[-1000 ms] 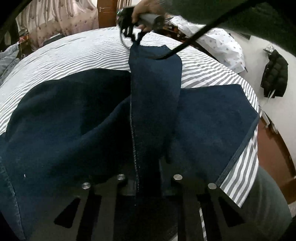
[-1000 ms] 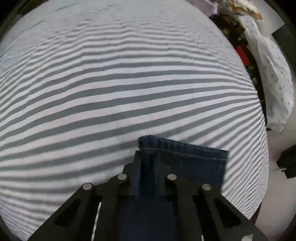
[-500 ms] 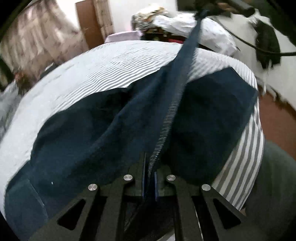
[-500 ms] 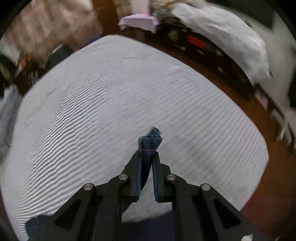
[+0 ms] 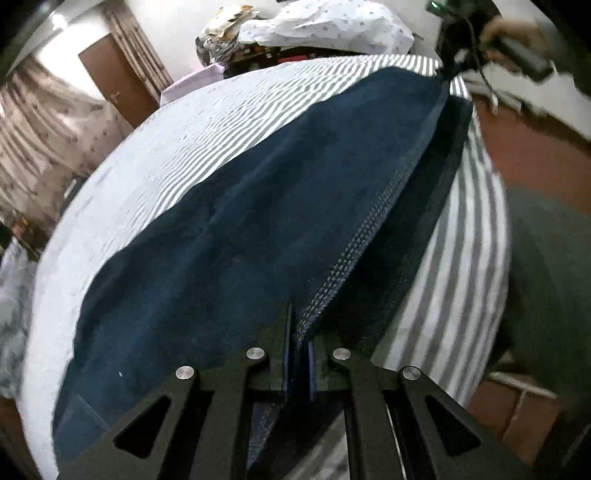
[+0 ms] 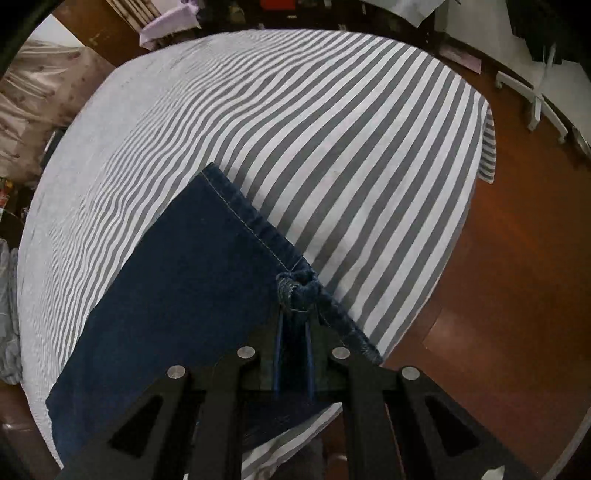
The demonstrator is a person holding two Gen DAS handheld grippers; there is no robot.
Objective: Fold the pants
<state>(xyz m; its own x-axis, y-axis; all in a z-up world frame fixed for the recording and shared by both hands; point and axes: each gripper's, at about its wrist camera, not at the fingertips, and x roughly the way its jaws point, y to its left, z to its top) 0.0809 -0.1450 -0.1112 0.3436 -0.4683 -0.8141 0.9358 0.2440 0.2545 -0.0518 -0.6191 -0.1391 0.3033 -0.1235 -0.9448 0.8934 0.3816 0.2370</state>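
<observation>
Dark blue denim pants (image 5: 236, 236) lie on a bed with a grey and white striped sheet (image 5: 207, 125). My left gripper (image 5: 300, 334) is shut on a seam edge of the pants near me. The cloth stretches taut from it up to my right gripper (image 5: 448, 72), far at the top right, held in a hand. In the right wrist view my right gripper (image 6: 294, 306) is shut on the bunched hem corner of a pant leg (image 6: 184, 280), which lies flat on the striped sheet (image 6: 332, 140) near the bed's edge.
A pile of bedding and bags (image 5: 325, 26) stands beyond the bed. A brown door (image 5: 122, 77) and curtains (image 5: 40, 140) are at the left. Brown wooden floor (image 6: 517, 266) runs along the bed's right side. A white rack (image 6: 535, 96) stands on the floor.
Both grippers swung the pant leg to the right across the bed. The leg went from hanging raised between them to lying flat beside the bed's right edge. Both stay shut.
</observation>
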